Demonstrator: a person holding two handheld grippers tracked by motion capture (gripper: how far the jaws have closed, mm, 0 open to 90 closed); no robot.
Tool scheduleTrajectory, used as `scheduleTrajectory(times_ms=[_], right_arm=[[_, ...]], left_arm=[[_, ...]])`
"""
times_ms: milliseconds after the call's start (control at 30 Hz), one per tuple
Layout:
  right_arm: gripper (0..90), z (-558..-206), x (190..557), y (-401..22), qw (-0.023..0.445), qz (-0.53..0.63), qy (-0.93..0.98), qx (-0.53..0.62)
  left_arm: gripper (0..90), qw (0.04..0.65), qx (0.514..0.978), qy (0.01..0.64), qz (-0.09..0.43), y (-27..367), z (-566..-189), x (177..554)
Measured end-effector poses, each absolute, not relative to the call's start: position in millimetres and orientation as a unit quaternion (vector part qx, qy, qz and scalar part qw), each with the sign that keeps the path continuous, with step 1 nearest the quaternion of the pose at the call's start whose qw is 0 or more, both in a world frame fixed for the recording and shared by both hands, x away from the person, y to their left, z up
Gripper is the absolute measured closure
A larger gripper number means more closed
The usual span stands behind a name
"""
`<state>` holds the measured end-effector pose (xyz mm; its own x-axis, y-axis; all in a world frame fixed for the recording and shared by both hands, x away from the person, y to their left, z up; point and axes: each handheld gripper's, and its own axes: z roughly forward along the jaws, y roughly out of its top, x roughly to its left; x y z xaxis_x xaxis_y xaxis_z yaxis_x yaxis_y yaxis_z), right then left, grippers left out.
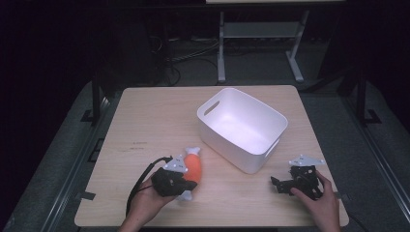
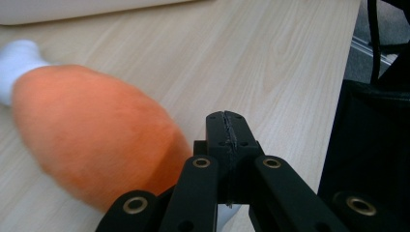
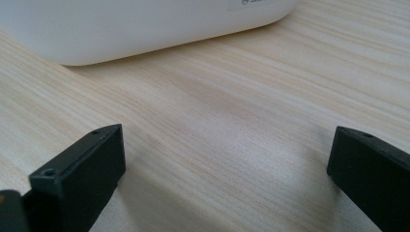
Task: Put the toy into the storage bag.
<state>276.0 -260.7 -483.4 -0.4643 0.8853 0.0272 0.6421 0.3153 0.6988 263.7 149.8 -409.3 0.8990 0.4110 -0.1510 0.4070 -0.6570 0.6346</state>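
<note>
1. The table (image 1: 145, 121) is a pale wooden top. Everything in play sits on its near half and middle, within easy reach of the person at the near edge.

2. The white bin (image 1: 241, 126) stands upright toward the far right of the middle, turned at an angle so one corner points at the near edge. Its open top faces up and it looks empty, a likely place to drop the toy. In the right gripper view its wall (image 3: 121, 29) rises just beyond the jaws.

3. The plush toy (image 1: 192, 166) is an orange carrot shape with white ends. It lies on the table near the near edge, left of the middle and just beside the bin's near-left wall. In the left gripper view its orange body (image 2: 96, 140) lies to the left of the jaws.

4. The left gripper (image 1: 176, 183) lies against the toy's near end. Its jaws stand pressed together, and a scrap of white shows below them, so I judge it has pinched the toy's white end for a lift toward the bin, though the grip itself is mostly hidden.

5. The right gripper (image 1: 283, 186) rests low near the near right corner, its jaws spread wide and holding nothing, kept clear while the left hand works.
</note>
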Motion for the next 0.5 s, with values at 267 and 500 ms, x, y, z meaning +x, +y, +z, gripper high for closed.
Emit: scheduleTrajectory(times_ms=[267,500], right_arm=[[0.0,-483.4,276.1,-260.7,0.185,0.329,0.790,0.483],[0.0,-483.4,276.1,-260.7,0.184,0.329,0.790,0.483]], left_arm=[[89.8,0.329,0.920,0.211,-0.011,135.5,-418.9,261.7],[89.8,0.313,0.924,0.218,-0.013,132.2,-426.8,261.4]])
